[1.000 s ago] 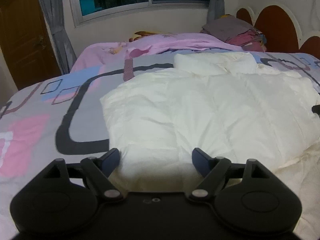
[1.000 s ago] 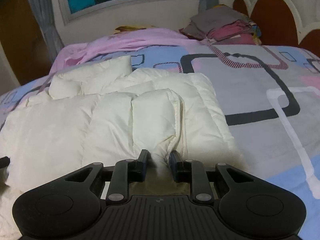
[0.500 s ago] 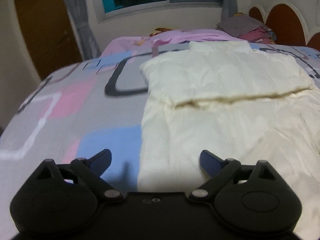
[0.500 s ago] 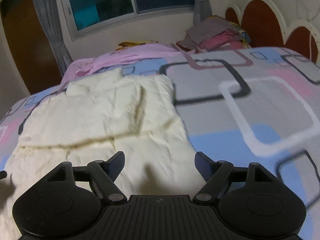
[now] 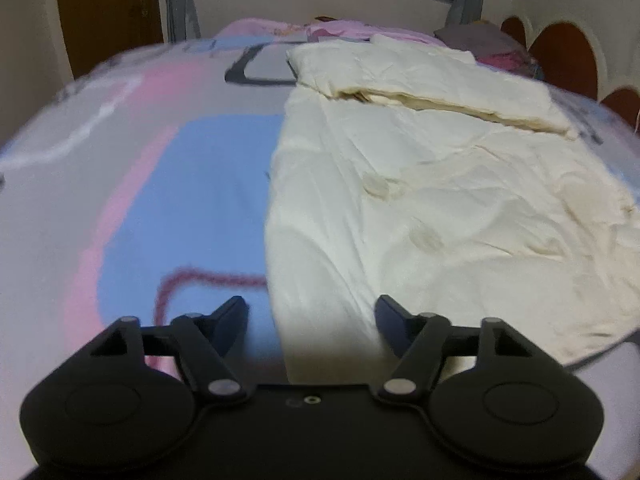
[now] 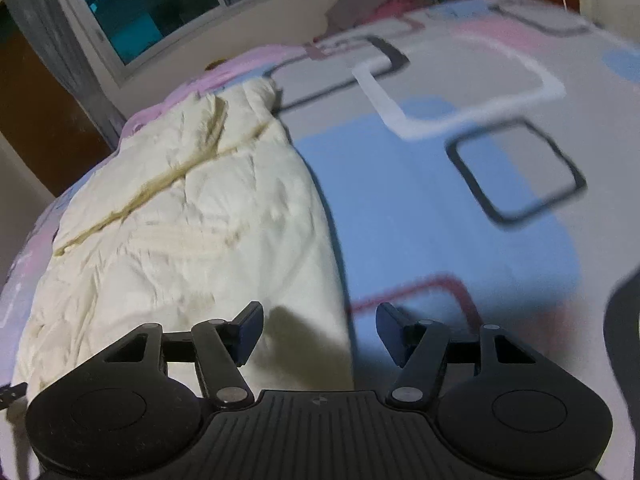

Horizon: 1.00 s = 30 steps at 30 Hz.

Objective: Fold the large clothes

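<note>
A large cream puffy garment (image 5: pixel 420 184) lies spread on the bed, with a folded layer across its far end. It also shows in the right wrist view (image 6: pixel 192 220). My left gripper (image 5: pixel 312 320) is open and empty, hovering over the garment's near left edge. My right gripper (image 6: pixel 320 330) is open and empty, hovering over the garment's near right edge.
The bed carries a patterned sheet (image 5: pixel 192 184) in blue, pink and grey. Pink bedding (image 5: pixel 304 30) and a pile of folded clothes (image 5: pixel 484 38) lie at the far end. A brown scalloped headboard (image 5: pixel 568 52) stands at the right, a window (image 6: pixel 160 4) and a door (image 5: pixel 108 8) beyond.
My right gripper let go of the garment and opened. Both grippers drew back from the folded far part toward the near end of the garment, and both views tilted.
</note>
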Tool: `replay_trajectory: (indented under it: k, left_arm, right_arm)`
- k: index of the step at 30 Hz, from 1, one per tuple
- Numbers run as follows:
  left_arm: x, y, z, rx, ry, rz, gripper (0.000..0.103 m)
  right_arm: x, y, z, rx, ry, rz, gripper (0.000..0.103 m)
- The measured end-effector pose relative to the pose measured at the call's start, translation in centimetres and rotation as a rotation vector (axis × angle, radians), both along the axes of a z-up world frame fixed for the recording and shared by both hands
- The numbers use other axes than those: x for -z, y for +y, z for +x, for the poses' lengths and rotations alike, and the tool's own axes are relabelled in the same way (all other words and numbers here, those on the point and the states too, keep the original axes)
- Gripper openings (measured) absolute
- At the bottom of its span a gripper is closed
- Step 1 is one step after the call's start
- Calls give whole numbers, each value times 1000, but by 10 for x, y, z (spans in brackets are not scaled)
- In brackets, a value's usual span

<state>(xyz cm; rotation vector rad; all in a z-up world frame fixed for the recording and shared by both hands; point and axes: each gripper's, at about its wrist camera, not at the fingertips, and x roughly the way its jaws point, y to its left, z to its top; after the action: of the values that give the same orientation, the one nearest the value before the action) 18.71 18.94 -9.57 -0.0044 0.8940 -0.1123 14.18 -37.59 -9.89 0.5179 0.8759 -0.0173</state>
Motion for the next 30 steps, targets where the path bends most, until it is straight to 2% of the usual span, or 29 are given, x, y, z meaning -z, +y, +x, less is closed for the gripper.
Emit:
replay_trajectory:
  k: [3, 7, 12, 14, 15, 16, 18, 21, 22, 25, 30]
  left_arm:
    - [4, 12, -9, -14, 30, -116, 58]
    - [8, 18, -7, 19, 58, -238, 58]
    - [11, 11, 4, 45, 77, -277, 56]
    - [12, 14, 7, 32, 78, -308, 43]
    - [13, 17, 7, 31, 78, -342, 24]
    - [12, 19, 5, 23, 70, -373, 21]
    - [10, 19, 2, 19, 49, -377, 21]
    - [12, 13, 4, 2, 38, -310, 45]
    - [12, 12, 7, 0, 42, -312, 48]
    - [12, 13, 19, -13, 47, -341, 53]
    - [16, 14, 26, -19, 57, -370, 53]
  right_arm:
    - [9, -4, -14, -15, 19, 78, 63]
    - [14, -8, -16, -39, 12, 170, 47]
    - [21, -17, -5, -50, 7, 299, 43]
    - [22, -19, -1, -73, 4, 331, 34]
    - [20, -20, -1, -89, -8, 355, 28]
    - [18, -21, -1, -100, -28, 380, 26]
    - [14, -26, -3, -101, -65, 413, 26]
    - [11, -23, 4, -112, -57, 357, 27]
    - [11, -22, 8, -112, -47, 339, 27]
    - [18, -20, 18, -103, -18, 338, 27]
    - [29, -20, 14, -79, -28, 357, 30]
